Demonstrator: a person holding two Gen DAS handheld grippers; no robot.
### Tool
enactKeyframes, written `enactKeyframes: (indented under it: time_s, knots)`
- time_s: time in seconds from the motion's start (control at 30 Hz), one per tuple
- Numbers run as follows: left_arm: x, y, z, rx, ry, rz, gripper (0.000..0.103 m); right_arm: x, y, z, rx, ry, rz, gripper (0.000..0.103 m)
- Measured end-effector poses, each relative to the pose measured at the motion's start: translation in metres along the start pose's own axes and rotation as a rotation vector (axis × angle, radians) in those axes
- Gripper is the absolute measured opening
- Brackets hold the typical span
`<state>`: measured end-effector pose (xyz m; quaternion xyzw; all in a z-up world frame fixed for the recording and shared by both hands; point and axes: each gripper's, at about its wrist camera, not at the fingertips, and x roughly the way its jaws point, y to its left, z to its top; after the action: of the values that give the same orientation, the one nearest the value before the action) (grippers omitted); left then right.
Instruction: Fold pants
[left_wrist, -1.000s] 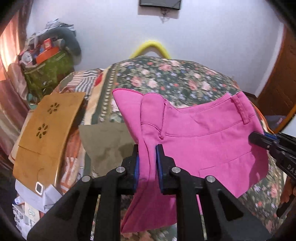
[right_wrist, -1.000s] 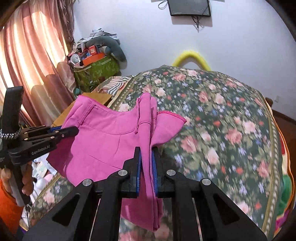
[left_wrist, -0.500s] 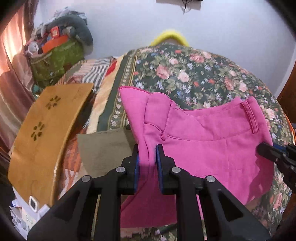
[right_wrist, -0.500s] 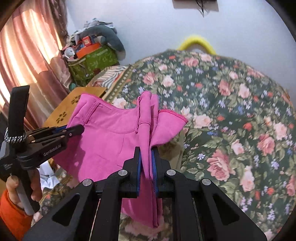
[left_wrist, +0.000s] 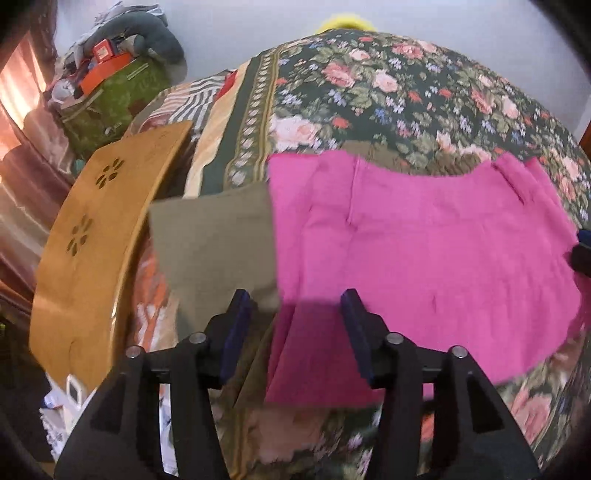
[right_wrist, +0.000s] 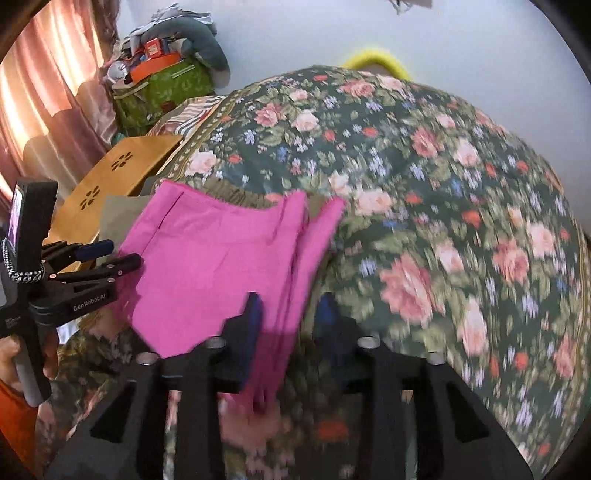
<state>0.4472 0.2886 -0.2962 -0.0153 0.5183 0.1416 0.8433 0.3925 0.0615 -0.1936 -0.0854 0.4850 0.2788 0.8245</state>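
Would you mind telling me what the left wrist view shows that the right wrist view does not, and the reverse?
Only the left wrist view: the olive cloth in full, beside and partly under the pink pants, and the left gripper, jaws opening. Only the right wrist view: the hand holding that gripper, and the right gripper, jaws opening astride the pants' edge. Both: pants, floral bedspread, wooden board.

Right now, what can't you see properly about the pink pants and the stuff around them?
- Pink pants, left wrist view: the lower edge is hidden behind the left gripper, whose jaws are opening.
- Pink pants, right wrist view: the near end is motion-blurred between the opening jaws of the right gripper.
- Olive cloth, left wrist view: part lies under the pants, so its shape is unclear.
- Right gripper, left wrist view: cut off by the right edge.
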Motion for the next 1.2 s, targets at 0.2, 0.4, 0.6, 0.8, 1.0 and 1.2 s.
enactKeyframes:
  time_s: [0.2, 0.4, 0.6, 0.8, 1.0, 1.2]
  knots:
    - [-0.036, 0.002, -0.029, 0.028, 0.0, 0.007, 0.052, -0.037, -0.004, -0.025, 0.024, -0.03, 0.021, 0.04]
    - [-0.126, -0.002, -0.051, 0.038, -0.113, -0.013, 0.052, -0.107, 0.011, -0.034, 0.007, -0.146, 0.058, 0.04]
    - [-0.24, -0.012, -0.073, 0.028, -0.289, -0.088, 0.052, -0.194, 0.045, -0.049, -0.061, -0.316, 0.081, 0.04]
    - [-0.347, -0.022, -0.111, 0.035, -0.487, -0.112, 0.052, -0.28, 0.072, -0.075, -0.107, -0.502, 0.097, 0.04]
    - [-0.441, -0.024, -0.167, 0.007, -0.685, -0.136, 0.055, -0.349, 0.096, -0.111, -0.154, -0.673, 0.105, 0.04]
    - [-0.495, -0.03, -0.214, -0.026, -0.819, -0.108, 0.061, -0.381, 0.109, -0.143, -0.147, -0.769, 0.127, 0.04]
